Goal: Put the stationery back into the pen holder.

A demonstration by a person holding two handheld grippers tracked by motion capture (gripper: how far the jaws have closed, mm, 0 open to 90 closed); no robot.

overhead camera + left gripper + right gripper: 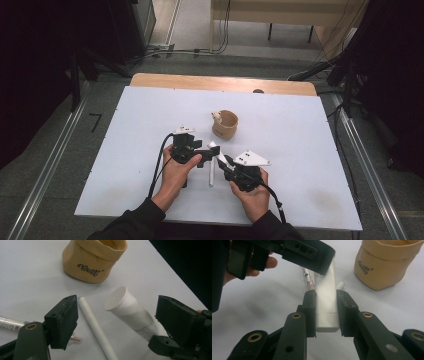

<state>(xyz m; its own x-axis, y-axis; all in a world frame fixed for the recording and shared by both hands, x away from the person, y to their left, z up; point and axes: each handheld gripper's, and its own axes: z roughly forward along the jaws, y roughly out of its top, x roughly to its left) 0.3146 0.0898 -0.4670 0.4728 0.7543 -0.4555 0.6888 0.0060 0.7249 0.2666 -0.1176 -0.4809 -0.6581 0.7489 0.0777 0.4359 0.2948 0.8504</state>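
Pinching the flat crimped end of a white tube (326, 302) is the right gripper (325, 312), its two black jaws pressed against the tube's sides; the tube is held above the white table sheet (300, 150), just nearer the person than the tan fabric pouch (225, 125), which is taken as the landmark here. The tube's round white cap (116, 298) is seen pointing toward the pouch, between the jaws of the left gripper (117, 322). Those jaws are spread wide on either side of the cap end and are not seen touching it. A slim white stick (96, 327) is noted lying on the sheet beside the tube, one end directed at the pouch. A thin clear pen with pink inside (10, 323) is noted farther from the pouch, partly hidden behind the left gripper's jaw. The pouch is seen upright, rim rolled over, dark script on its wall, with a small pale item (217, 117) at its rim. Both grippers are held just short of the pouch on the person's side.
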